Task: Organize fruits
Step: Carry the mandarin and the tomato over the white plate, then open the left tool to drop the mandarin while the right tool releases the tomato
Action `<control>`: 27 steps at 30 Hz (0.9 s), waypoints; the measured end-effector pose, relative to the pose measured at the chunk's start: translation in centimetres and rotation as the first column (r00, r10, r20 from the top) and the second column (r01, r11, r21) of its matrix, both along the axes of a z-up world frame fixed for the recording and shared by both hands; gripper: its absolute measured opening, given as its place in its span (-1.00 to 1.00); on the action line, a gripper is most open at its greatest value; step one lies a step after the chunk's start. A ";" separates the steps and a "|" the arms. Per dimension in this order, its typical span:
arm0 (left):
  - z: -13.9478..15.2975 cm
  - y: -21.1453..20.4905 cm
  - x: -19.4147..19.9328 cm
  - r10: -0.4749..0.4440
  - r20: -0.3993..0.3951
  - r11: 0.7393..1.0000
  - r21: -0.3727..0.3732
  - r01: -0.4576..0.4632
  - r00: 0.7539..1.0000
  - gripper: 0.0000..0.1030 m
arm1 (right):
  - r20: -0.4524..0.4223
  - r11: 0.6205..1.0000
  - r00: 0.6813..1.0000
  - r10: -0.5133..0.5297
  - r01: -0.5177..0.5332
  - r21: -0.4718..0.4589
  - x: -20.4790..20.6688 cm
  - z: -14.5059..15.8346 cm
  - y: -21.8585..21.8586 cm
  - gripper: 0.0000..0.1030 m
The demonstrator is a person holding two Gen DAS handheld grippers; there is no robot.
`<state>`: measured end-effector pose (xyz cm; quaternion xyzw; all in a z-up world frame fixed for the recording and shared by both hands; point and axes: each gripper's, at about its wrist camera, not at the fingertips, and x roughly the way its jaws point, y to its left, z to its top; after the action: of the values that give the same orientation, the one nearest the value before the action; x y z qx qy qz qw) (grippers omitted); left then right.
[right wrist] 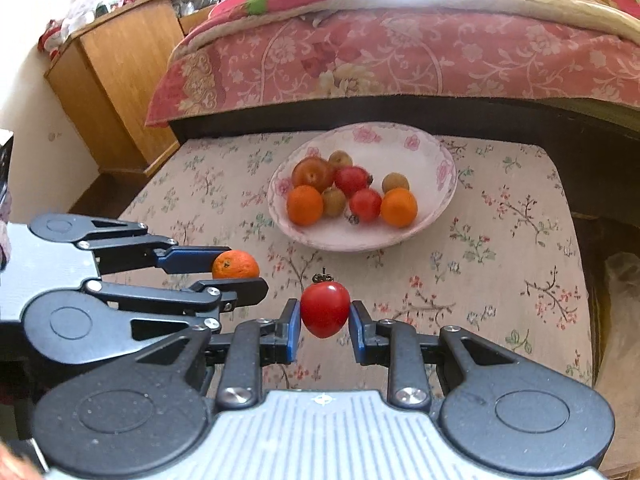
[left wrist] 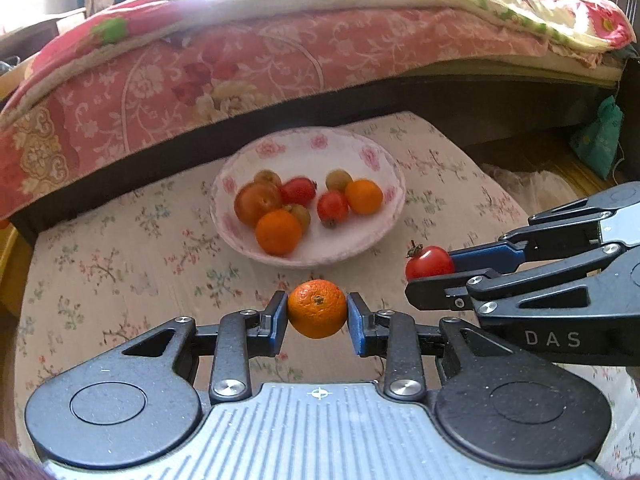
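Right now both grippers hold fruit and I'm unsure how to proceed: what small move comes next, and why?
Probably carry both forward over the bowl. The left gripper clamps an orange, the right gripper a tomato, both short of the bowl, where the other fruit already lies.

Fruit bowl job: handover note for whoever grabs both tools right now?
Left tool: shut on a small orange, held above the floral cloth.
Right tool: shut on a red tomato, also off the cloth.
Bowl: further back on the cloth; holds two oranges, two tomatoes, one larger reddish fruit and three small brownish ones.
Done: both pieces picked up; no loose fruit visible on the cloth.
Left: probably carry both forward to the bowl and release them there.
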<state>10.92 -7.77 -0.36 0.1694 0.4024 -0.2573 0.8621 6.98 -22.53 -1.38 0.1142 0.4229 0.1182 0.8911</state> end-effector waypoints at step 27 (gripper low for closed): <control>-0.9 -4.6 8.6 0.023 0.071 1.000 0.007 -0.024 0.997 -0.25 | 0.055 0.995 0.994 -0.098 0.098 0.014 9.2 -0.7 -3.8 -0.41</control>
<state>19.54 -12.34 -1.27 0.1770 0.3746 -0.2392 0.8781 16.13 -26.32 -2.04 0.1366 0.3912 0.0799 0.9066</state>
